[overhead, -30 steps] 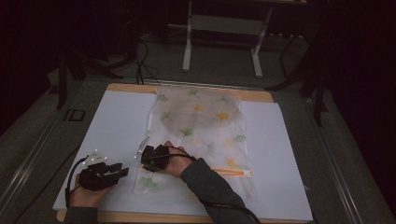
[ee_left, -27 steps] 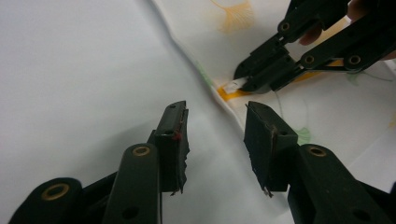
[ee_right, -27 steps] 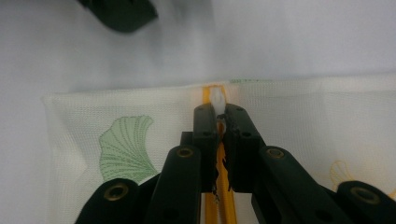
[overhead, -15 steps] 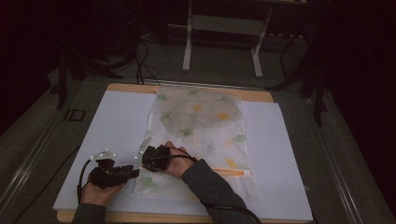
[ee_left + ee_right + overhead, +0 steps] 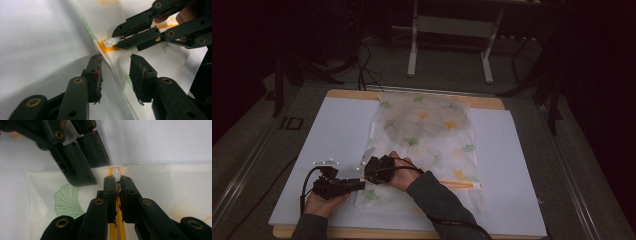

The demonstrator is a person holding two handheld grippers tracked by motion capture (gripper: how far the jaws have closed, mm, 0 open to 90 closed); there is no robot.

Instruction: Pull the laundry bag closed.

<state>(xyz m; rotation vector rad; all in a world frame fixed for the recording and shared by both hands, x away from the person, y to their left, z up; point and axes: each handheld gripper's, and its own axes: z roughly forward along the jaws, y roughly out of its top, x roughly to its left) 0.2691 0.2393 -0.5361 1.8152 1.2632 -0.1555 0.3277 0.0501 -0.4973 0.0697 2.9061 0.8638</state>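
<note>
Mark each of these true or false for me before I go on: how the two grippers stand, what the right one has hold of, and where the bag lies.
1. The right gripper is shut on the white zip pull of the bag. True.
2. The left gripper is clamped on the bag's edge. False: its jaws stand open, with the edge running between them.
3. The zip is orange. True.
4. The bag is printed with red stripes. False: it carries green and yellow leaf prints.
5. The bag lies on a white sheet on the table. True.
6. The two grippers are at opposite ends of the bag. False: they sit close together at its near left corner.
</note>
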